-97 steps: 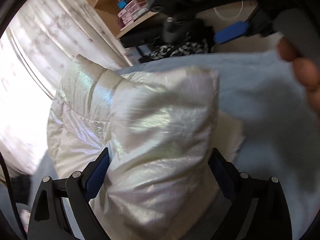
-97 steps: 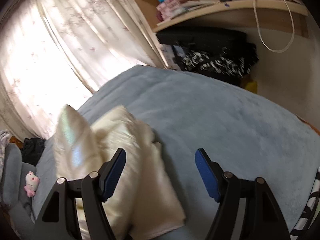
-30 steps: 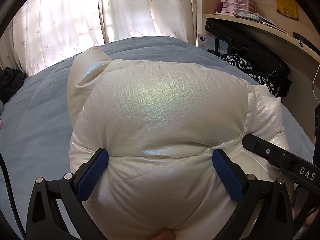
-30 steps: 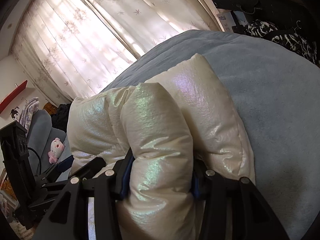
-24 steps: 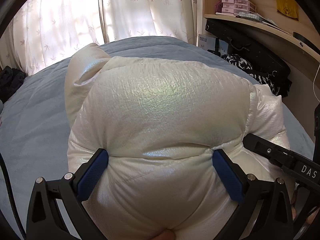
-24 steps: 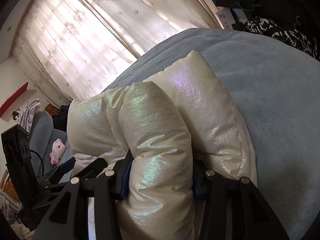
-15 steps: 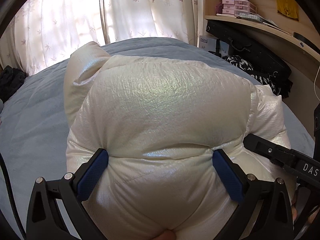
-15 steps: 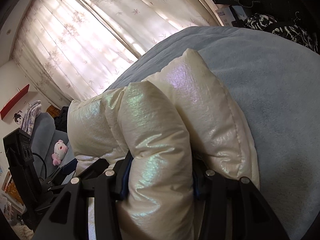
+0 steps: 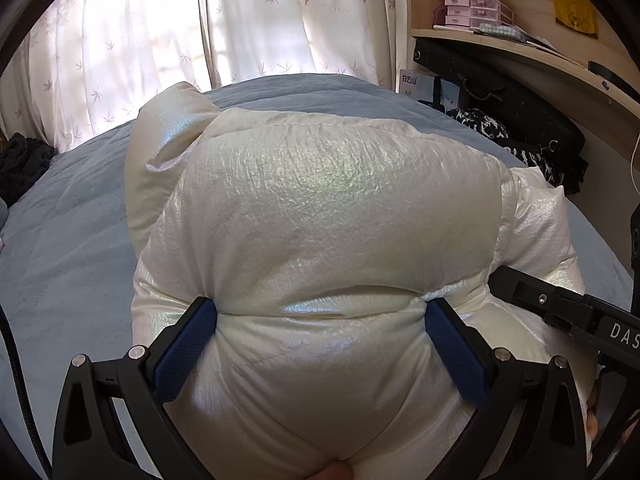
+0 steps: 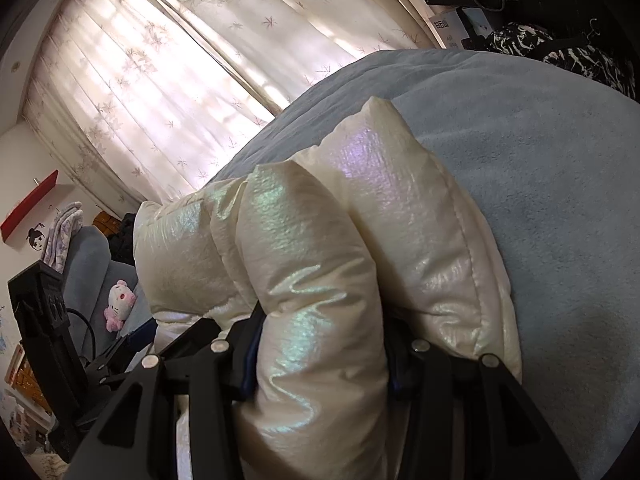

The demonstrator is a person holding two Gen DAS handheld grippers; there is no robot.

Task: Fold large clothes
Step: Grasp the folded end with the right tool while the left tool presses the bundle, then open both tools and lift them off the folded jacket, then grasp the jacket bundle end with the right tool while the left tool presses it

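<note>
Comparing with three seconds back, the white puffer jacket [image 9: 340, 248] has gone from a loose heap on the bed, with the right tool [image 10: 320, 352] open and empty, to a plump folded bundle pinched from two sides. Over the last second almost nothing has shifted. The left tool [image 9: 320, 336] has its blue pads [image 9: 186, 354] spread wide but pressed into the padding, so it grips a thick roll of the jacket; the right tool is clamped tighter on a narrower fold. The jacket rests on the bed, folded over itself, one pointed corner sticking up on the far side. That steadiness suggests the fold is made and is being compressed or squared, which slippery, springy padding will resist once let go.

The blue-grey bedspread [image 10: 540, 184] lies fairly smooth around it. Beyond are sheer leaf-print curtains [image 9: 280, 20] with daylight behind, a wooden shelf [image 9: 520, 52] with small pink drawers [image 9: 472, 10], dark bags below it, and a pink plush toy [image 10: 120, 306] on a grey seat.
</note>
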